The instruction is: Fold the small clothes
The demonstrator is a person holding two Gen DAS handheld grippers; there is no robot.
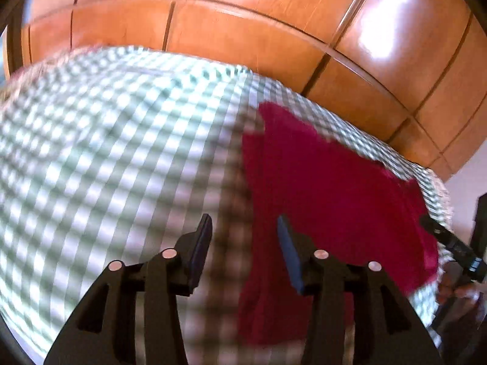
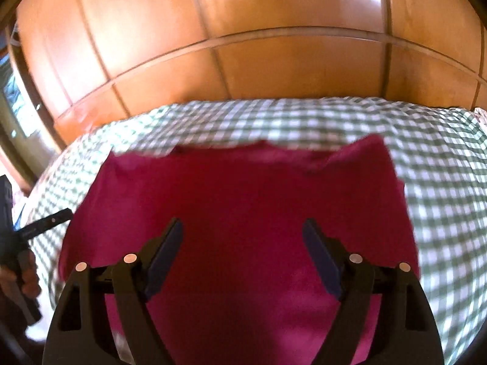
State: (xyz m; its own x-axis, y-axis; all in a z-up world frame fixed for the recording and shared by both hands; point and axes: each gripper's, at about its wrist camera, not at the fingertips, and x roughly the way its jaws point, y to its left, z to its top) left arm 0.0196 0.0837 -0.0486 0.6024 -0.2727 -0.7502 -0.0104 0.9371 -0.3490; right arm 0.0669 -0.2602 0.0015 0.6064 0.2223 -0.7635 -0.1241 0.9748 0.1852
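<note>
A magenta-red garment (image 2: 243, 200) lies spread flat on a green-and-white checked cloth (image 2: 441, 182). My right gripper (image 2: 243, 231) hovers above its middle, jaws wide open and empty. In the left wrist view the garment (image 1: 328, 188) lies to the right. My left gripper (image 1: 245, 222) is open and empty above the garment's left edge, one finger over the checked cloth (image 1: 106, 158). The right gripper's finger (image 1: 450, 243) shows at the far right of the left wrist view; the left gripper's finger (image 2: 45, 223) shows at the left of the right wrist view.
Glossy orange-brown wooden panels (image 2: 274, 45) stand behind the checked surface, also in the left wrist view (image 1: 243, 30). The cloth's far edge runs along them. A hand (image 2: 27, 276) holds the left tool at the left edge.
</note>
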